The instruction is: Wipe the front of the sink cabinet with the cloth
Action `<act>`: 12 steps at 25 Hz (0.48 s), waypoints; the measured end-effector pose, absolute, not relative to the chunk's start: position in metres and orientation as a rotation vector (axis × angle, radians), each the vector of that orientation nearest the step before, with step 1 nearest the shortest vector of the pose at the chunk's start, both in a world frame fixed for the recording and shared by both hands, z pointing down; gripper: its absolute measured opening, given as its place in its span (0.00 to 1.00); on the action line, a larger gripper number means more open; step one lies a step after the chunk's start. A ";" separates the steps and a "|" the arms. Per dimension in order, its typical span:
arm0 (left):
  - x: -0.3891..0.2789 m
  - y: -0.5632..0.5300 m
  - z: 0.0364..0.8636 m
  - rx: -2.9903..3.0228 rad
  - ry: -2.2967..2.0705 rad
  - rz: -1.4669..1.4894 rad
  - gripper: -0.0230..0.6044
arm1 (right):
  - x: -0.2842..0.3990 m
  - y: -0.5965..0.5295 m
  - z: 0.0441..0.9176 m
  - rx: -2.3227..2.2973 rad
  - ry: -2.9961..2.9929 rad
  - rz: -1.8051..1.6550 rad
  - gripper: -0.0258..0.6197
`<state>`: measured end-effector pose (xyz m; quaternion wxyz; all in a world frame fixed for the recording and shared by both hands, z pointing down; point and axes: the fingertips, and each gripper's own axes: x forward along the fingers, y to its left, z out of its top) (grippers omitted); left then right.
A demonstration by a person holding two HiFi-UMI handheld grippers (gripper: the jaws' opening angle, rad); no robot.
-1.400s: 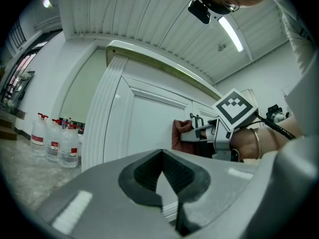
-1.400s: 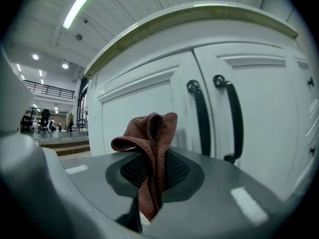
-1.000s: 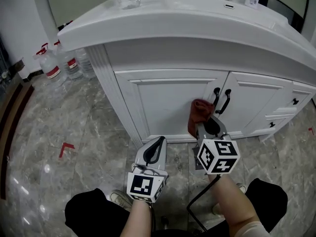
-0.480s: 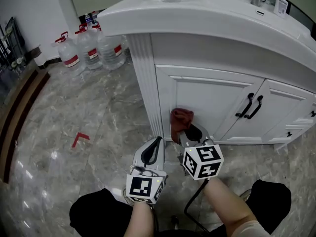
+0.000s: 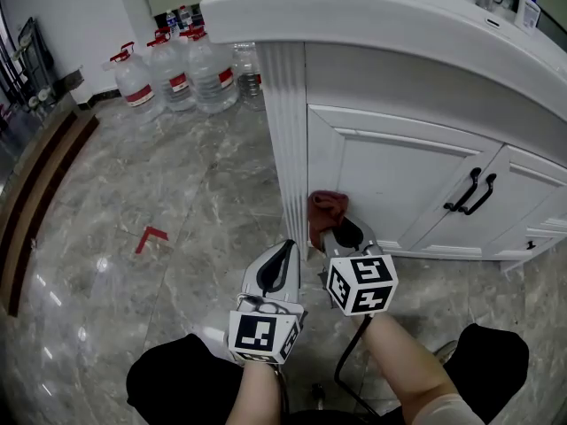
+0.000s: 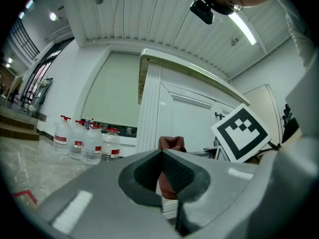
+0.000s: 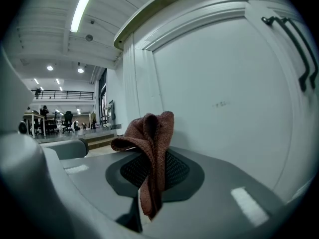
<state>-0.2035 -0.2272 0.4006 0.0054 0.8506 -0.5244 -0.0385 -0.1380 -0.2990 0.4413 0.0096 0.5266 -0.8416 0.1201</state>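
Note:
A reddish-brown cloth (image 5: 324,217) (image 7: 149,148) is pinched in my right gripper (image 5: 341,235) (image 7: 149,180) and pressed low on the white sink cabinet's (image 5: 390,175) left door, beside the fluted corner post (image 5: 285,140). The cloth (image 6: 169,168) also shows past the left jaws. My left gripper (image 5: 280,270) (image 6: 162,176) is shut with nothing in it and hangs just left of the right one, off the cabinet. Black door handles (image 5: 472,192) (image 7: 291,49) sit further right.
Several large water bottles (image 5: 182,71) (image 6: 84,141) stand on the marble floor against the wall, left of the cabinet. A red corner mark (image 5: 151,237) is taped on the floor. Bottles stand on the counter top (image 5: 507,3). The person's knees (image 5: 177,383) are at the bottom.
The right gripper has dragged the cloth leftward along the cabinet front, from beside the black handles to the left door's corner by the post. The left gripper stayed shut and empty.

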 end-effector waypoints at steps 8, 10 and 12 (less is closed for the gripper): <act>-0.156 -0.227 0.406 2.749 -1.530 -0.082 0.04 | -0.067 -0.294 0.441 1.783 -2.531 0.363 0.16; -0.144 -0.227 0.406 2.764 -1.501 -0.084 0.04 | -0.049 -0.291 0.439 1.813 -2.507 0.350 0.16; -0.132 -0.226 0.406 2.776 -1.470 -0.085 0.04 | -0.030 -0.287 0.438 1.848 -2.483 0.347 0.16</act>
